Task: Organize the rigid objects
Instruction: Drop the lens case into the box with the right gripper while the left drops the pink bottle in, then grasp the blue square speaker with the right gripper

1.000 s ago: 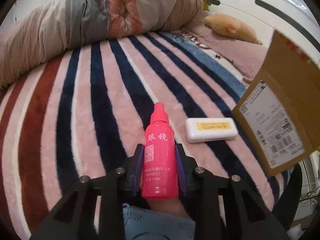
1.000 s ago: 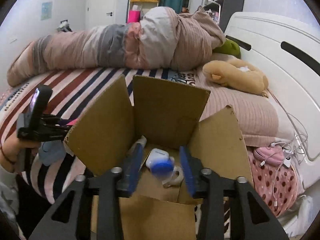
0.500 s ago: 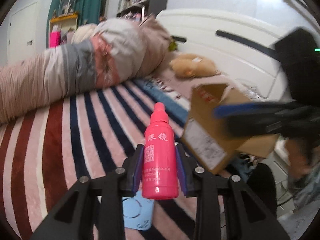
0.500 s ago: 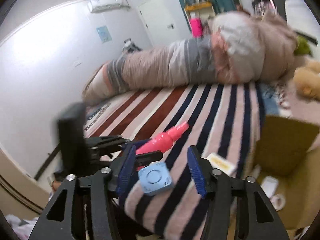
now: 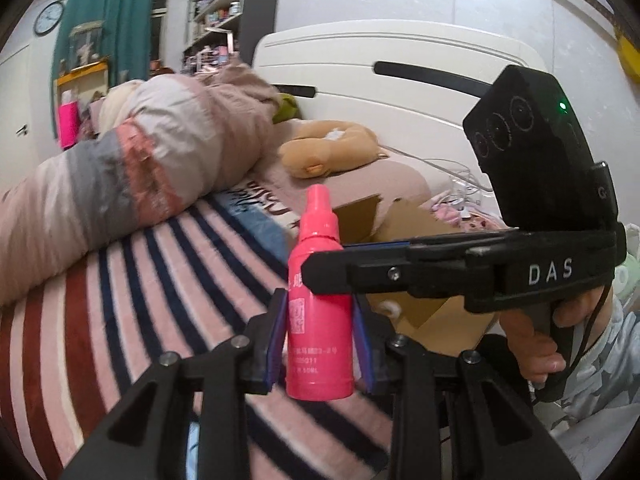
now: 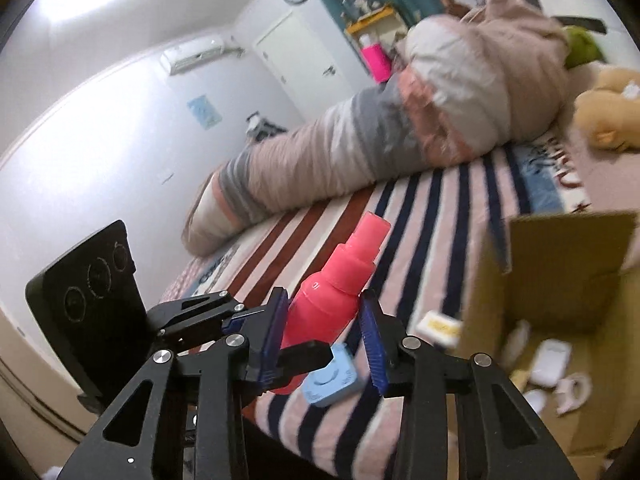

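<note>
Left gripper (image 5: 320, 320): clamped on the pink bottle (image 5: 318, 344), pads on both sides of its lower body, bottle upright and raised above the striped blanket (image 5: 160, 280), left of the box (image 6: 560, 248). Right gripper (image 6: 322, 312): jaws have just been closing, with the bottle's upper body between them; whether the pads press on it cannot be told. A blue square item (image 6: 330, 380) lies on the blanket below the bottle. A white case (image 6: 438, 326) lies just beside the box's left wall. The box stands open with small white items inside.
</note>
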